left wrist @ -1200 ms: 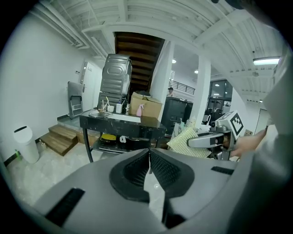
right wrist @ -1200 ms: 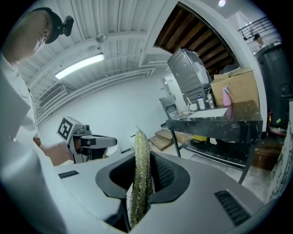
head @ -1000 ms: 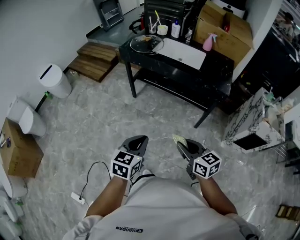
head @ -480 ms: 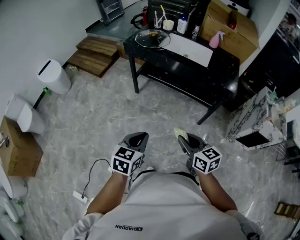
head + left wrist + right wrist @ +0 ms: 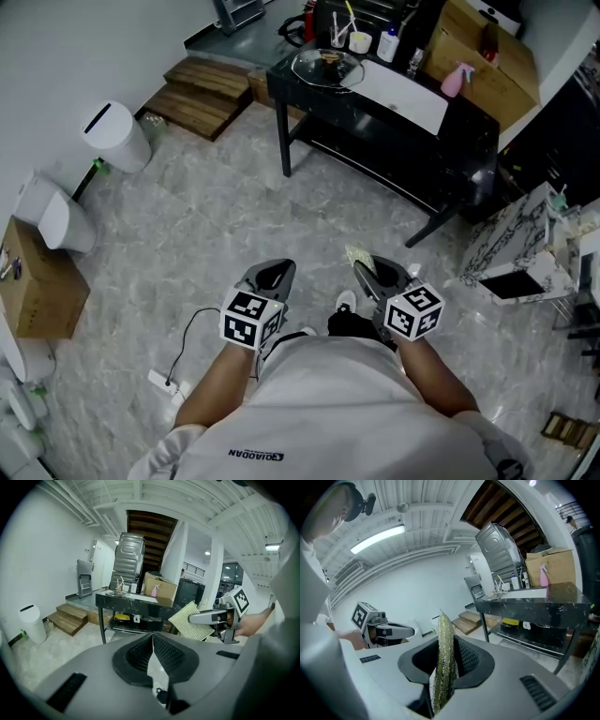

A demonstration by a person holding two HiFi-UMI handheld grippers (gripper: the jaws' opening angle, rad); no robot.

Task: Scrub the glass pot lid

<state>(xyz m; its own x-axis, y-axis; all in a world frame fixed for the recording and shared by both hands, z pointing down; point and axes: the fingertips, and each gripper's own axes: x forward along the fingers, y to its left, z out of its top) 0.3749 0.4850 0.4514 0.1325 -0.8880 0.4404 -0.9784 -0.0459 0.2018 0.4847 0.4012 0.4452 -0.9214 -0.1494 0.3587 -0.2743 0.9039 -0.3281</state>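
- Since a second ago the black table (image 5: 469,141) has drifted up and to the right in the head view, while both my grippers hang where they were over the grey marbled floor (image 5: 187,216).
- Head view: the round glass pot lid (image 5: 326,64) lies on the table's far left corner, well apart from me. My left gripper (image 5: 274,275) and right gripper (image 5: 364,274) point towards it side by side. A yellow-green woven scrubbing pad (image 5: 356,253) sticks out of the right one.
- Left gripper view: my fingers are pressed together with nothing between them. The lid shows on the table ahead.
- Right gripper view: my fingers clamp the scrubbing pad, which stands on edge, rising past their tips.
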